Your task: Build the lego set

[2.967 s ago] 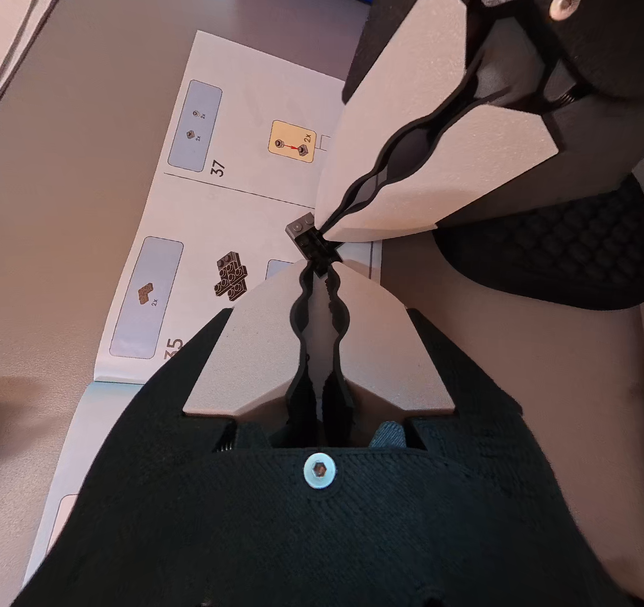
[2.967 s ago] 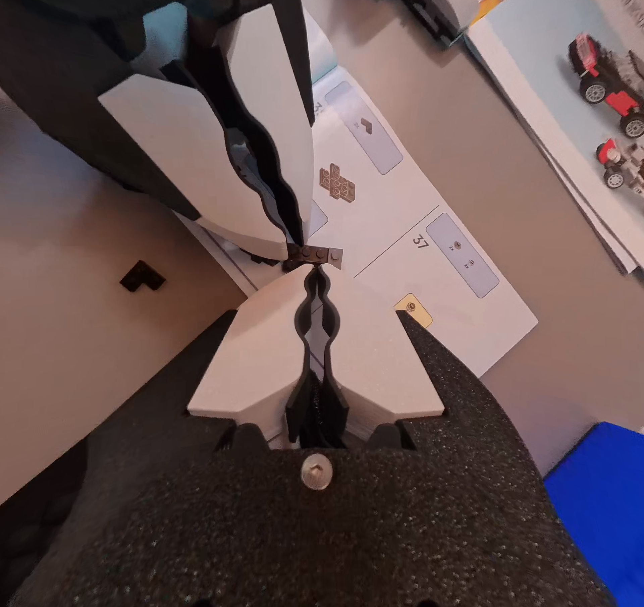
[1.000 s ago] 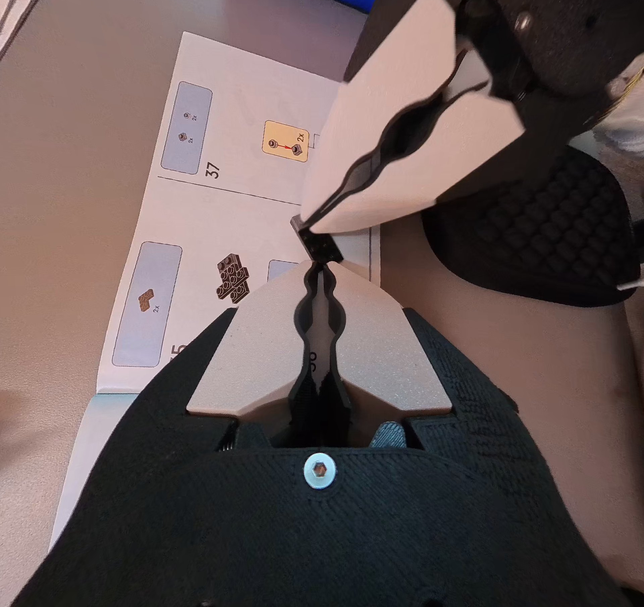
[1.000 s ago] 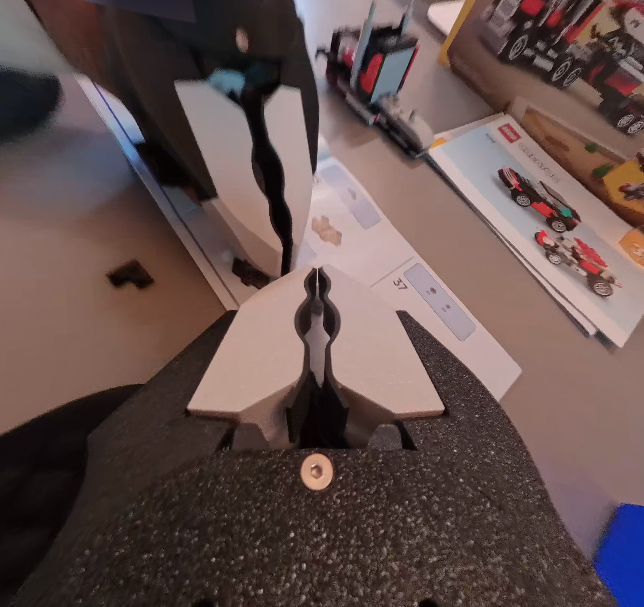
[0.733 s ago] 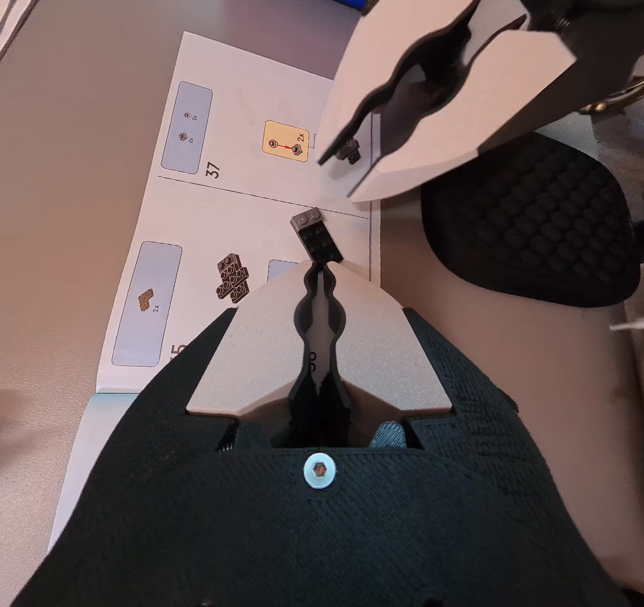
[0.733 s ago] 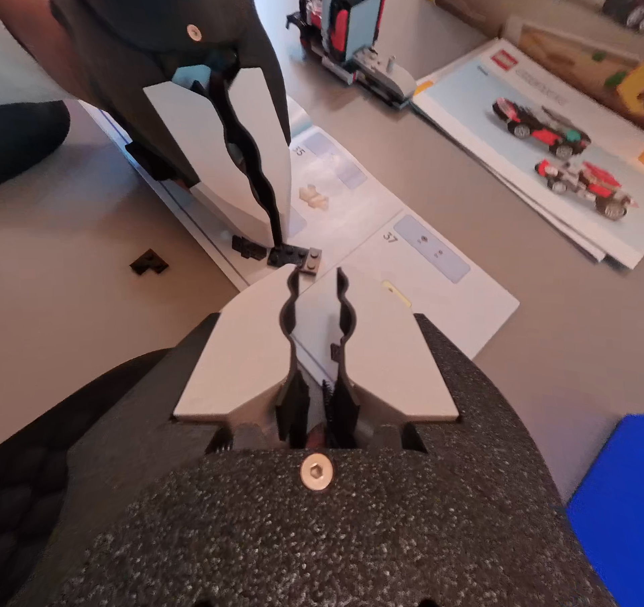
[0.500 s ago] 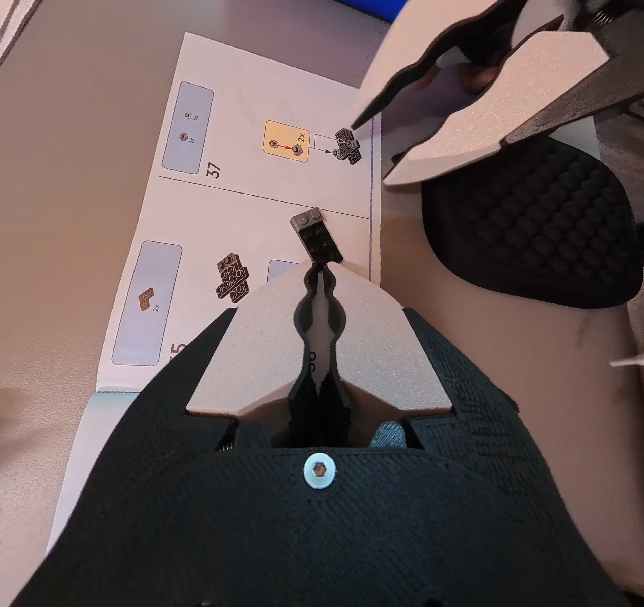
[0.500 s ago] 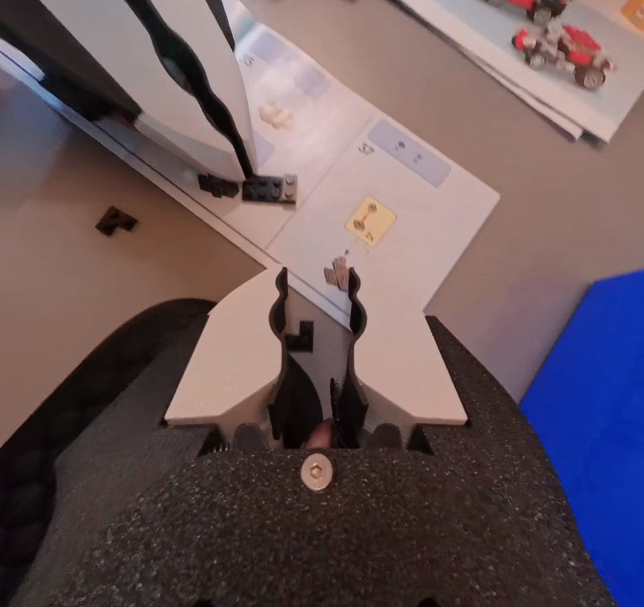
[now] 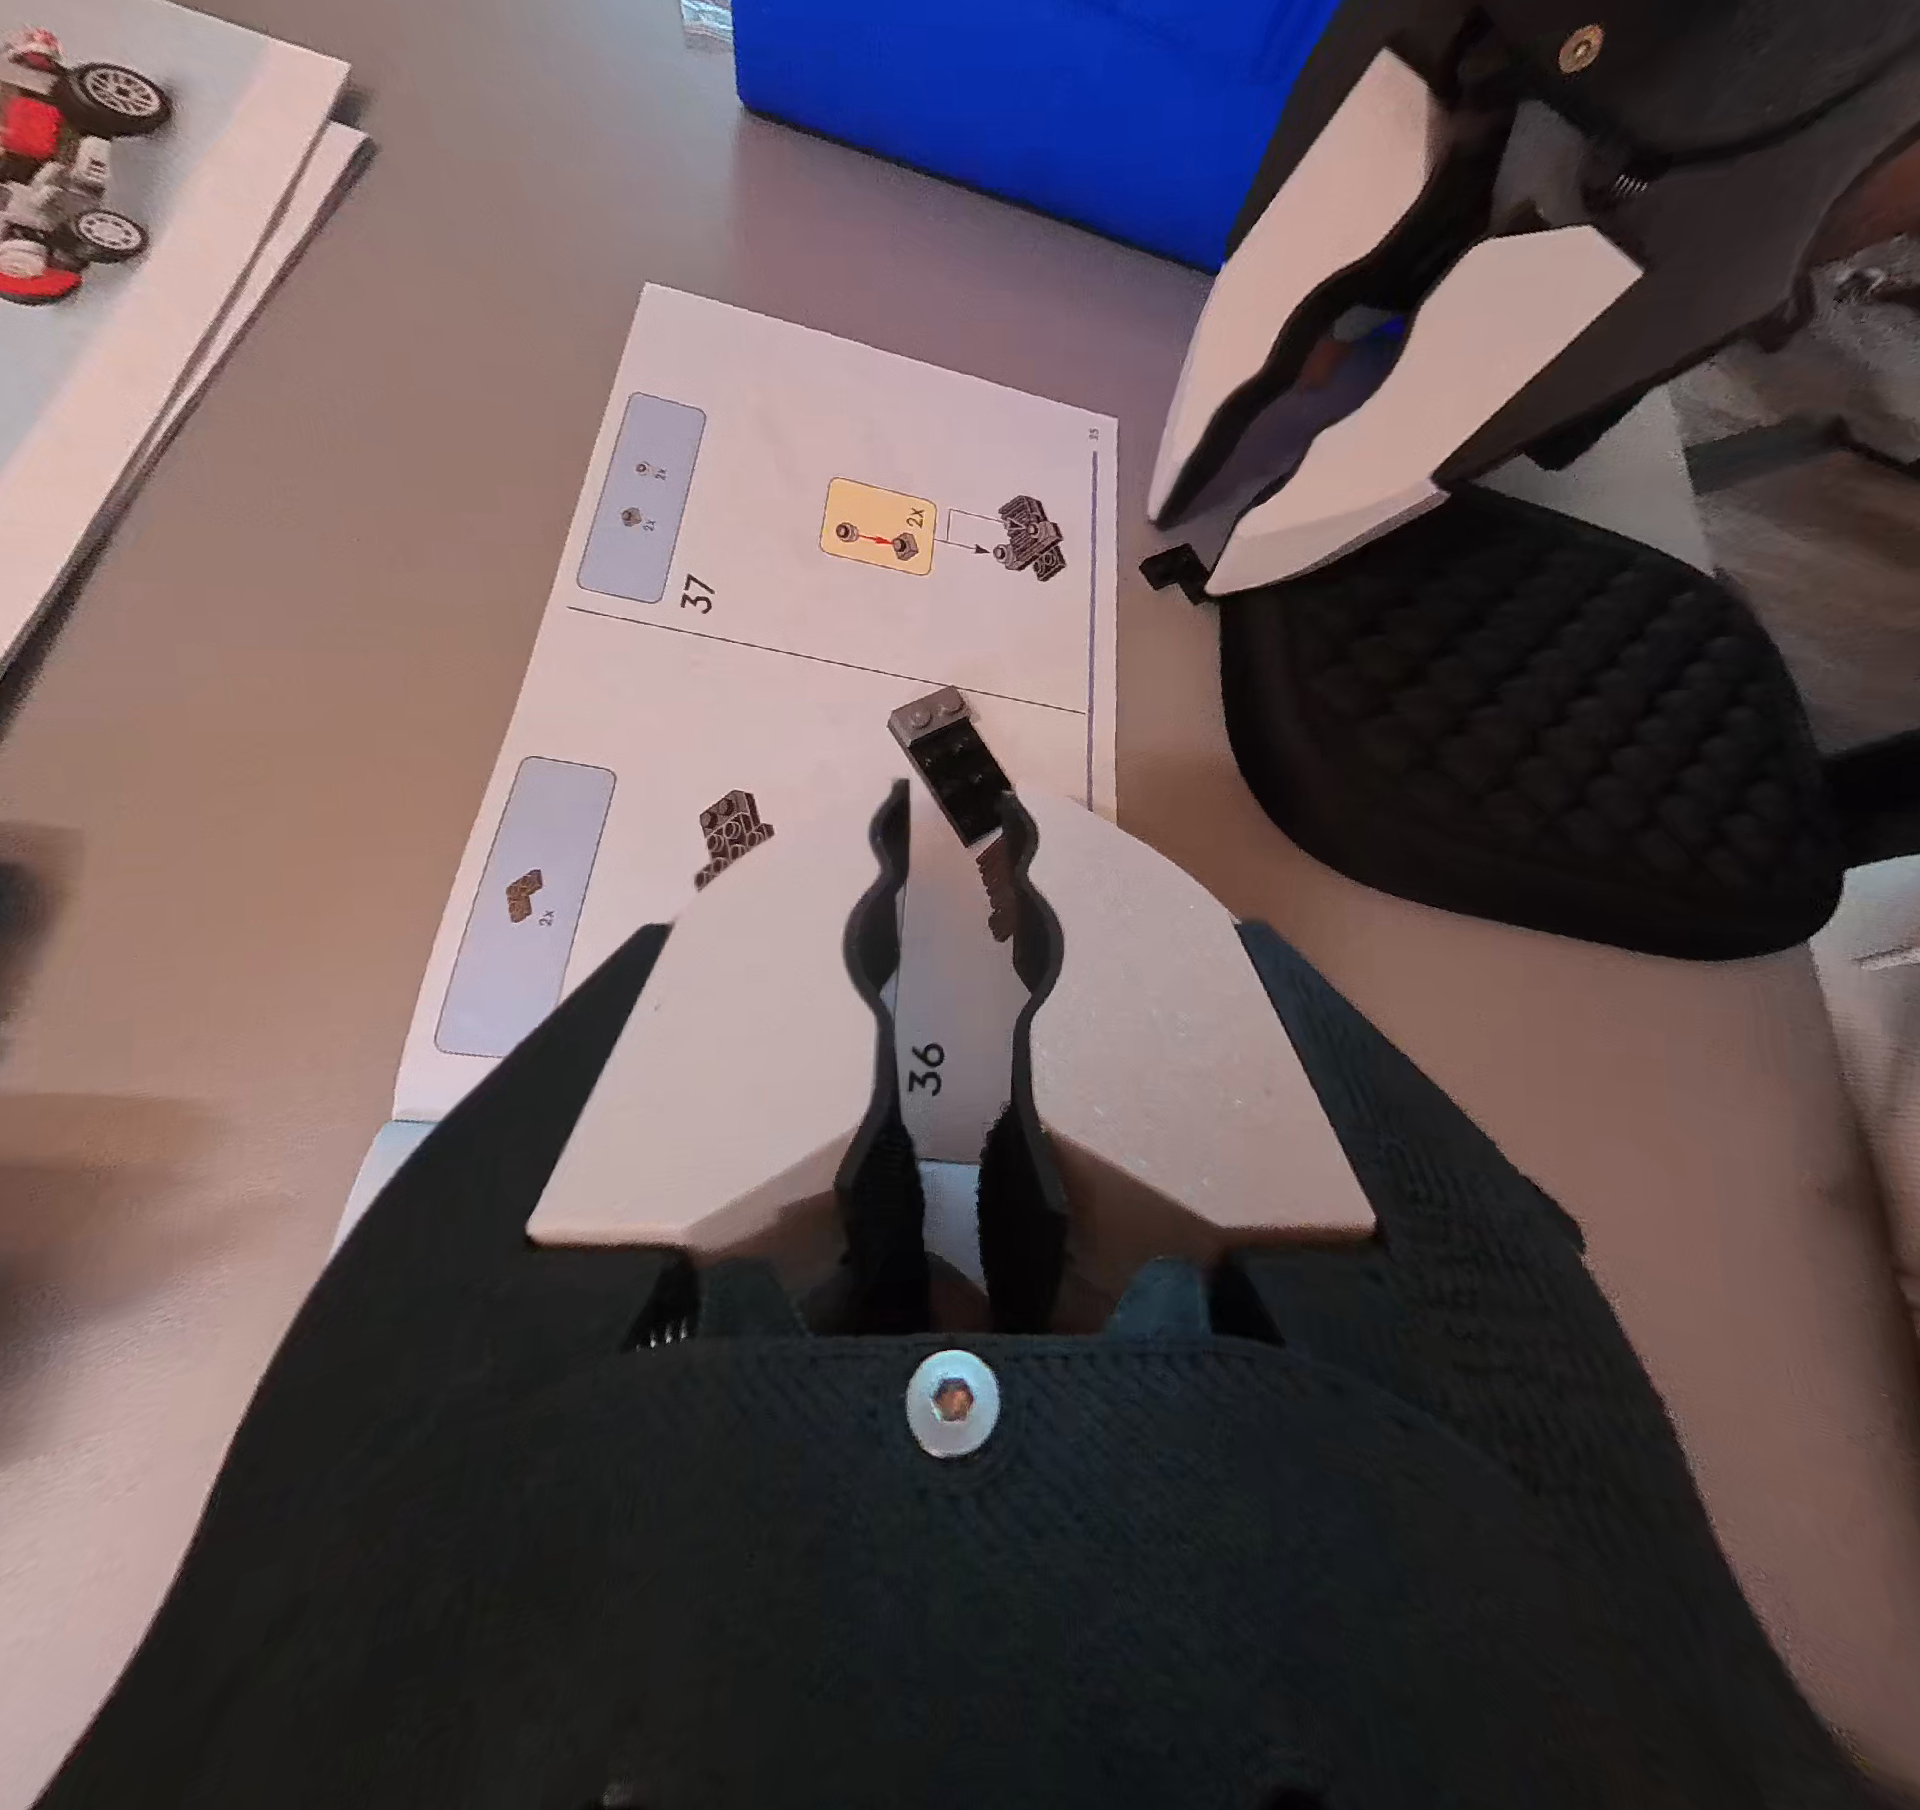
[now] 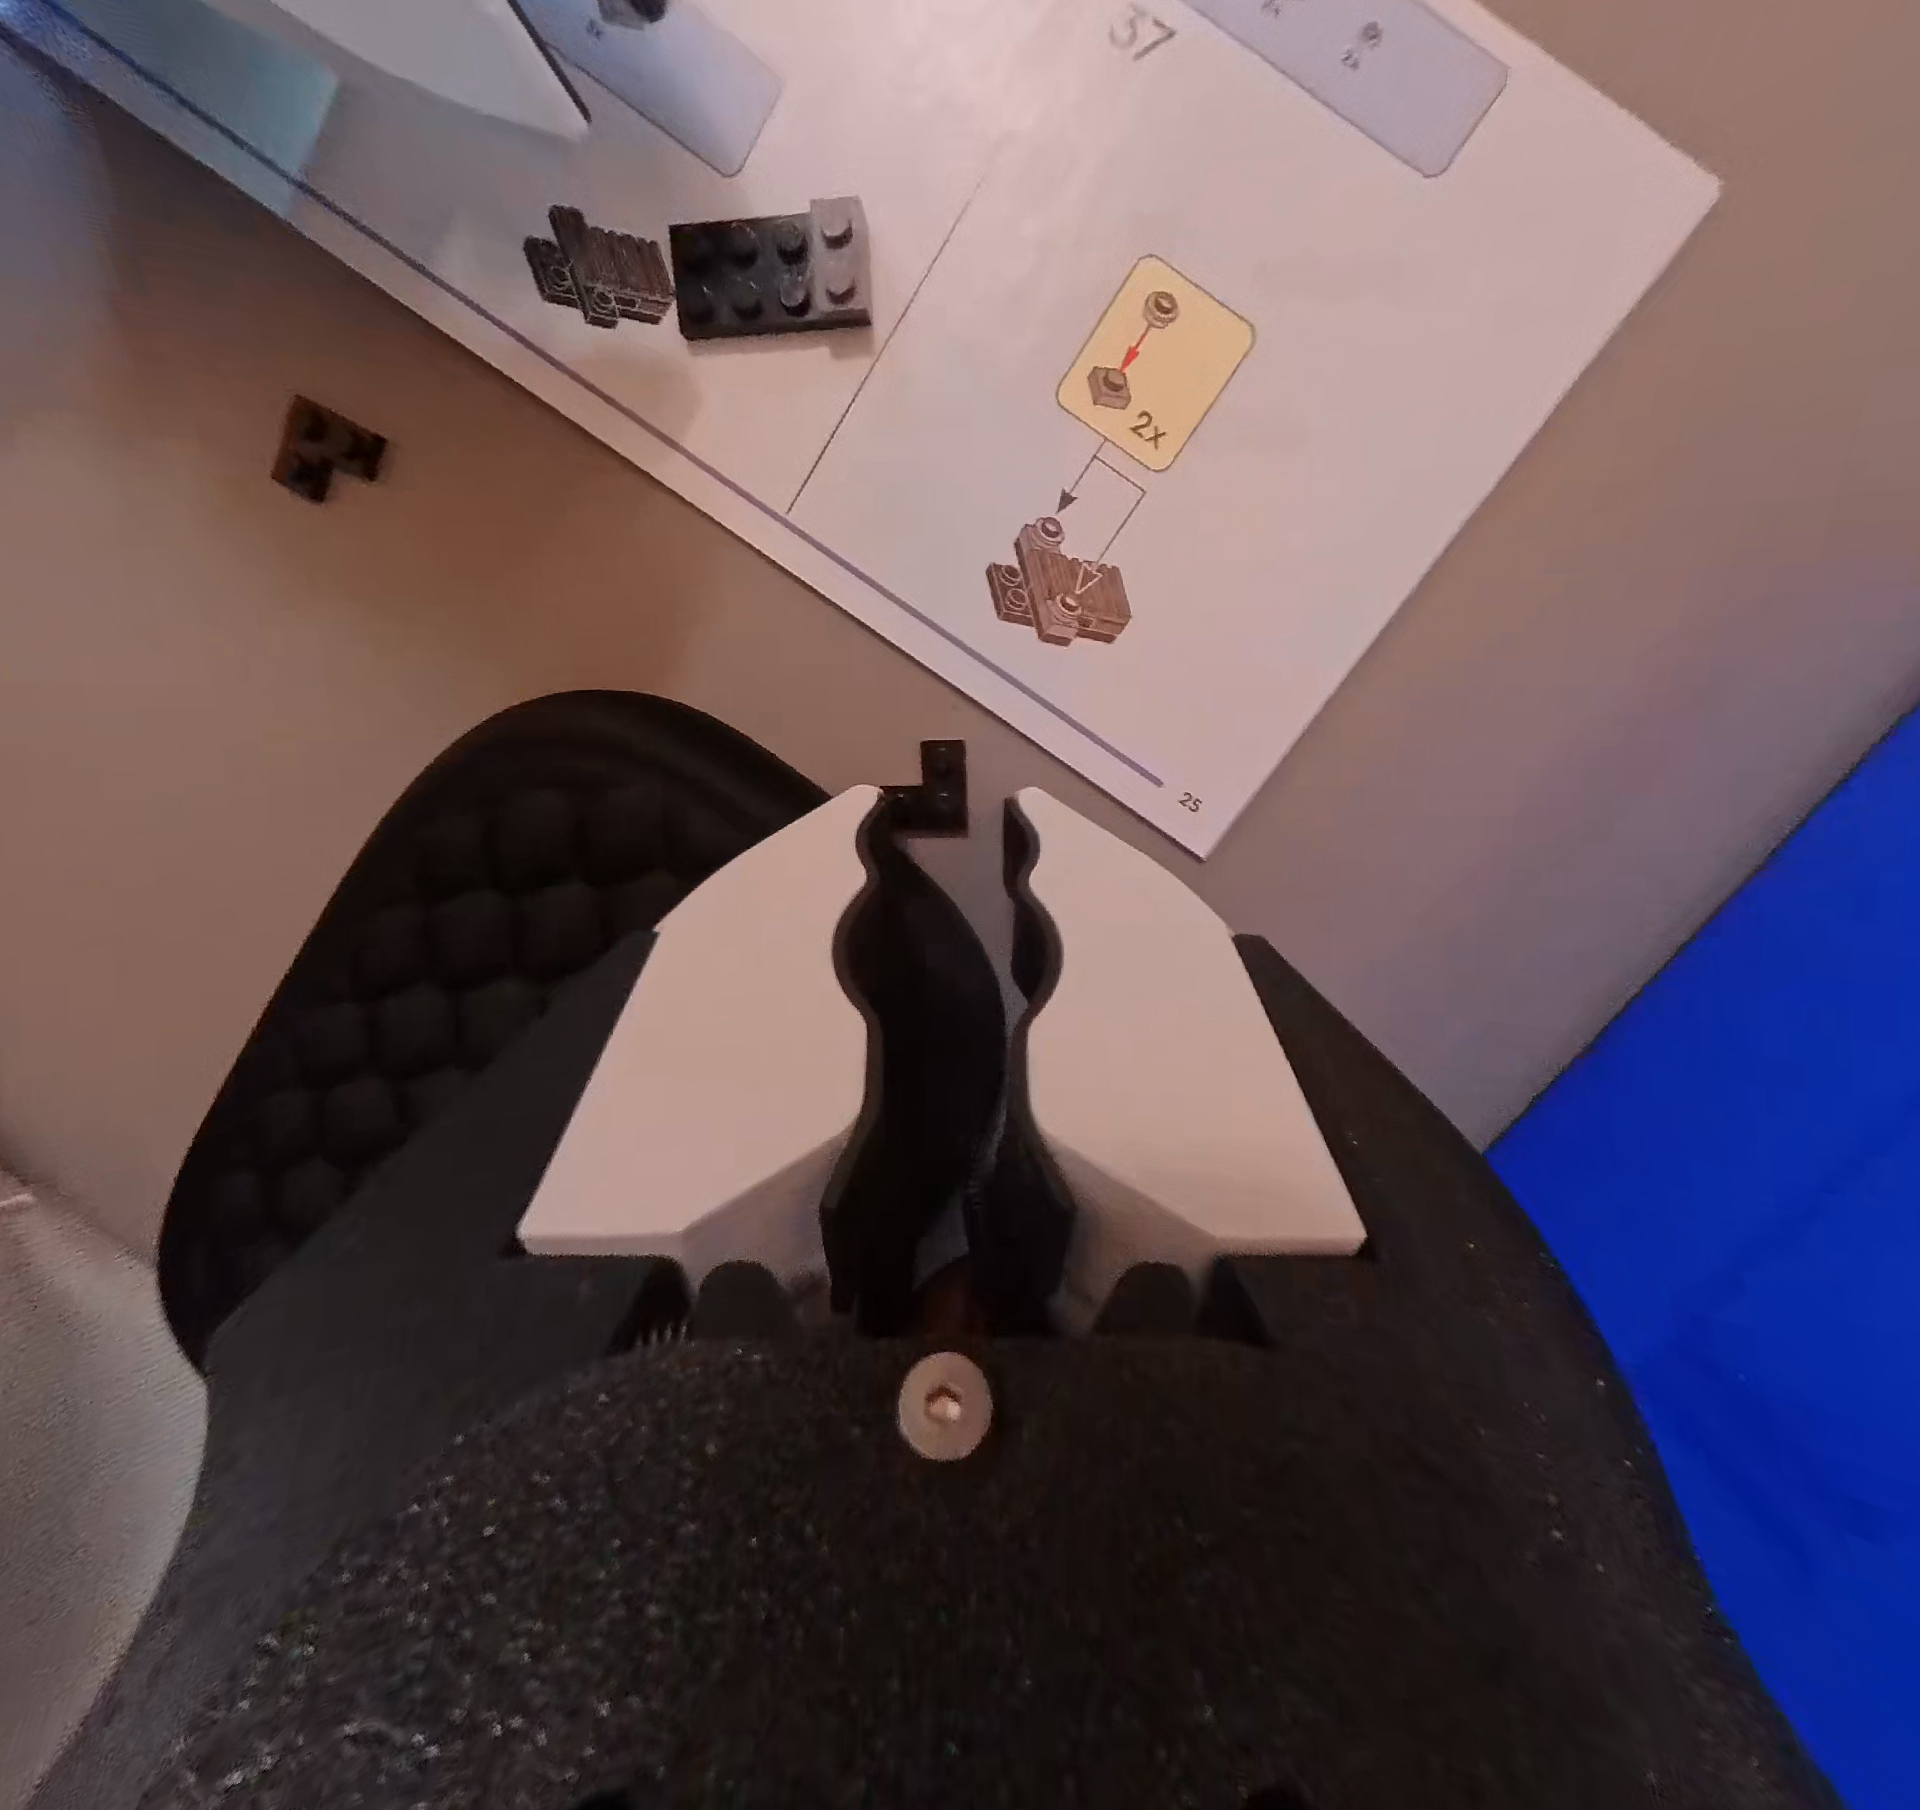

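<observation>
Your left gripper (image 9: pixel 951 804), jaws apart, leaves the black-and-grey studded plate assembly (image 10: pixel 774 272) on the white instruction page (image 10: pixel 1351 326) for reference, while your spread right gripper (image 10: pixel 940 796) brackets the small black L-shaped plate (image 10: pixel 938 790), not gripped.

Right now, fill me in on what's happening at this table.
A person is building a lego set with two handheld grippers. The small black plate assembly with a grey end piece lies on the open white instruction booklet, just ahead of the left gripper, whose jaws are open. The right gripper, also open, reaches toward a small black L-shaped lego plate on the grey table, beside the booklet's corner. Another black L-shaped piece lies farther off.
</observation>
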Demonstrator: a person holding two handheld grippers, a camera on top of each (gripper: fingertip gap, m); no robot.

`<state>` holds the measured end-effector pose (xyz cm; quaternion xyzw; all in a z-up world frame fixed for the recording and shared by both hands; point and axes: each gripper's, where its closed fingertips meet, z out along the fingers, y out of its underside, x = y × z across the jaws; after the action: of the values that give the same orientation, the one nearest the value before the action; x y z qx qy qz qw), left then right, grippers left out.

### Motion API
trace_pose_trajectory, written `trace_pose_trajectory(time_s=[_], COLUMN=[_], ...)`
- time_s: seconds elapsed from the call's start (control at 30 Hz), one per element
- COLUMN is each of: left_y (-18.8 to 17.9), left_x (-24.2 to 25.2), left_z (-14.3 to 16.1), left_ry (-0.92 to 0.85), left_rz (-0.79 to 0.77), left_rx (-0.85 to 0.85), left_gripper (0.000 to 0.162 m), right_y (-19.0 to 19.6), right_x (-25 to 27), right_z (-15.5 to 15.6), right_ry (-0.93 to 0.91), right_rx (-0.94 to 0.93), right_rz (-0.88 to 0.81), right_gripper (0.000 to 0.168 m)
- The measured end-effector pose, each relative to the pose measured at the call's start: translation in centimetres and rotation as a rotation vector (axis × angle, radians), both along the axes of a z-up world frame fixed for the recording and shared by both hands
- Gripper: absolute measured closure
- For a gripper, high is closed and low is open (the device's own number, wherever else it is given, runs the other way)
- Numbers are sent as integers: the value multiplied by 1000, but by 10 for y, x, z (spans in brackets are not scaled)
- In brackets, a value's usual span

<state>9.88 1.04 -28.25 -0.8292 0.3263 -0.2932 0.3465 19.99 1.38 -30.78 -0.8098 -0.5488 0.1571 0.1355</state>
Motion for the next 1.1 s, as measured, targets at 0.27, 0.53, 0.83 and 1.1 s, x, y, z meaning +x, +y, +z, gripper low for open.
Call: trace_pose_trajectory(time_s=[0.27, 0.53, 0.83, 1.1], left_y=[2, -15, -10, -6], left_x=[7, 20, 13, 2], left_z=[8, -3, -2, -11], left_ry=[-51, 33, 20, 97], left_rz=[-4, -153, -112, -75], left_rx=[31, 51, 44, 39], left_gripper=[135, 133, 133, 133], right_y=[0, -6, -3, -5], right_x=[-13, -30, -36, -67], right_z=[4, 16, -1, 25], right_ry=[45, 97, 99, 304], right_rx=[53, 61, 139, 101], right_rz=[112, 264, 328, 163], right_gripper=[165, 141, 160, 160])
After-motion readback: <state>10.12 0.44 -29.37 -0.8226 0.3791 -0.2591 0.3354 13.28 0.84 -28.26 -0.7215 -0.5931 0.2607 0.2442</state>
